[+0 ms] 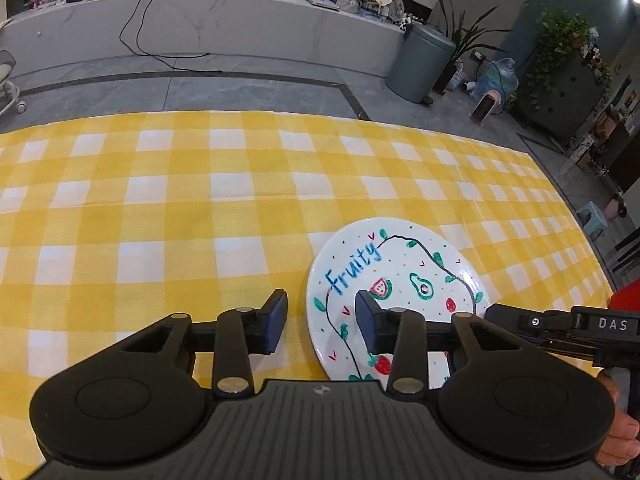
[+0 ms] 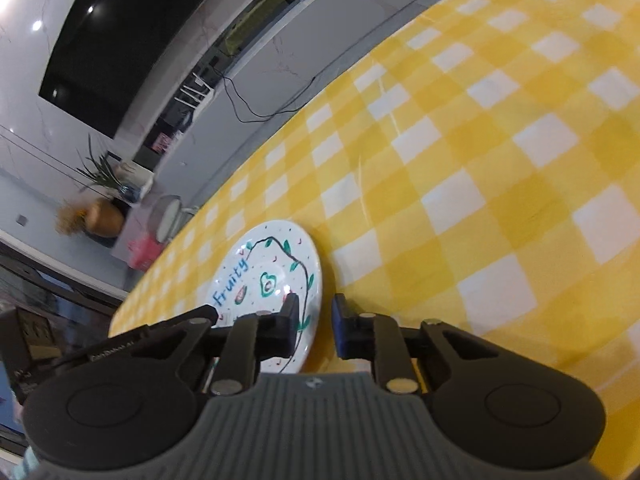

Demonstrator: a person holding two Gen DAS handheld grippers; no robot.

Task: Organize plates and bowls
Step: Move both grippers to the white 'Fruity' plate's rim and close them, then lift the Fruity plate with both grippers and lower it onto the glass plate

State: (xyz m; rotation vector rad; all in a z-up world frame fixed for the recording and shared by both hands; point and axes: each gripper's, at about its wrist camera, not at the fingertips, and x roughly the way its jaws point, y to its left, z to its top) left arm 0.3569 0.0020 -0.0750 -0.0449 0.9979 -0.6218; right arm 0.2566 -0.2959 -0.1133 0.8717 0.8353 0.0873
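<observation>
A white plate (image 1: 404, 272) painted with "Fruity" and small fruits lies on the yellow checked tablecloth (image 1: 160, 208). My left gripper (image 1: 321, 322) is open, its right finger over the plate's left part and its left finger over the cloth. In the right wrist view the same plate (image 2: 268, 276) sits tilted in frame. My right gripper (image 2: 316, 326) is open with the plate's rim between its fingers, not clamped. The right gripper's body (image 1: 560, 328) shows at the plate's right edge in the left wrist view.
The table's far edge (image 1: 280, 114) borders a grey floor with a grey bin (image 1: 420, 62), plants and a low marble shelf (image 1: 200, 20). No bowl or other plate is in view. The cloth stretches left and far of the plate.
</observation>
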